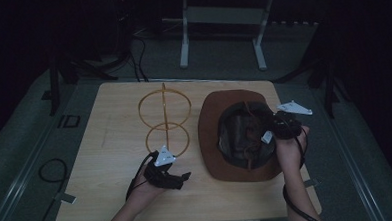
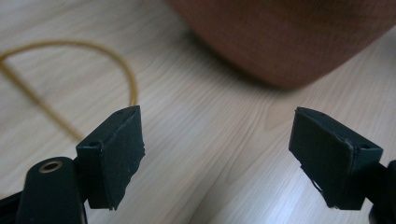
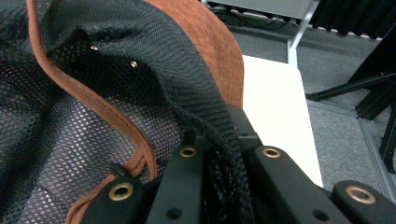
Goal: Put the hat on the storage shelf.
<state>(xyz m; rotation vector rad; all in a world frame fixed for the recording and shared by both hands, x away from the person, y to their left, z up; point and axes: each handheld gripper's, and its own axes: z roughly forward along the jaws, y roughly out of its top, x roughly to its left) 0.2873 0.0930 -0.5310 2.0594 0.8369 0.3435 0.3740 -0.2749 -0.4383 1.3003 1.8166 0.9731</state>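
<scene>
A brown suede hat (image 1: 211, 140) lies crown down on the right half of the wooden table (image 1: 112, 194), its dark mesh lining facing up. My right gripper (image 1: 271, 133) is at the hat's right side, shut on the black mesh inner band (image 3: 187, 88), which runs between its jaws (image 3: 224, 140). A brown leather cord (image 3: 93, 102) loops across the lining. A gold wire stand (image 1: 165, 119) lies flat left of the hat. My left gripper (image 1: 183, 177) hovers near the table's front, between stand and hat, open (image 2: 217, 149) with nothing between its pads; the hat's brim (image 2: 289, 42) and the wire (image 2: 93, 51) lie ahead.
A pale metal frame (image 1: 221, 37) stands on the grey floor beyond the table's far edge. A black cable loop (image 1: 51, 172) lies on the floor at the left. Bare wood lies along the table's left and front.
</scene>
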